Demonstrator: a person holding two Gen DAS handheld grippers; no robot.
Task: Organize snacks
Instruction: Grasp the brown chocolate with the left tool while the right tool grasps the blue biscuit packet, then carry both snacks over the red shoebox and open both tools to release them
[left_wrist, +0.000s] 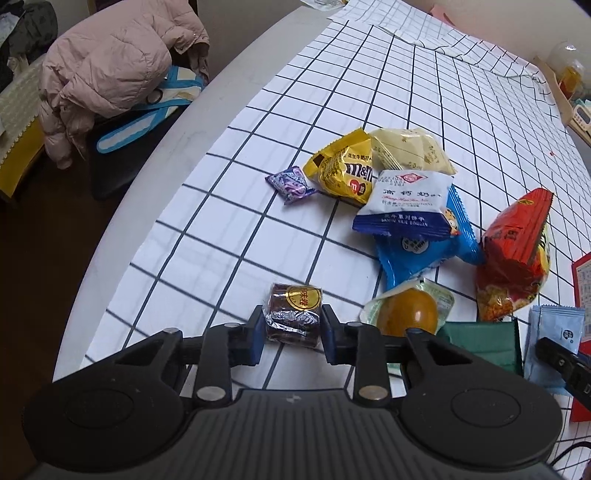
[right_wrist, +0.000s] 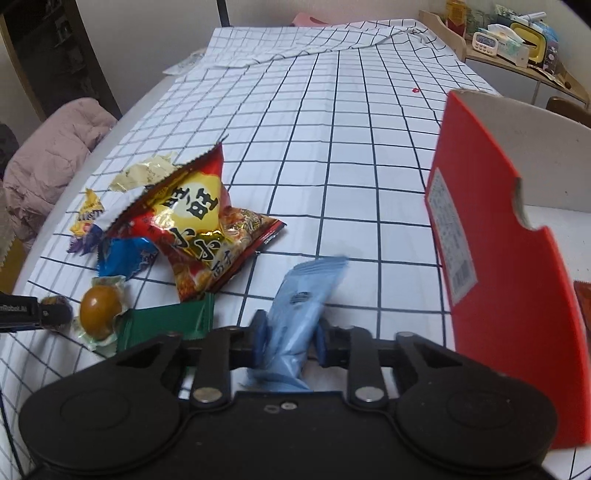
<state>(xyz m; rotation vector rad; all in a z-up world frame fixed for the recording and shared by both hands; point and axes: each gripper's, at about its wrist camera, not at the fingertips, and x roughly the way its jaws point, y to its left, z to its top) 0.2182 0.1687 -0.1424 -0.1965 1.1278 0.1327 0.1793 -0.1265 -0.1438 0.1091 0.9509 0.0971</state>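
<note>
My left gripper is shut on a small brown wrapped cake with a gold sticker, low over the checked cloth. My right gripper is shut on a light blue packet that sticks out forward, just left of the red box. A pile of snacks lies ahead: a yellow M&M's bag, a white and blue biscuit packet, a blue packet, a red chip bag, a packed brown egg and a green packet.
A purple candy lies left of the pile. The table's left edge curves close by, with a pink jacket on a chair beyond it. A wooden shelf with a clock stands at the far right.
</note>
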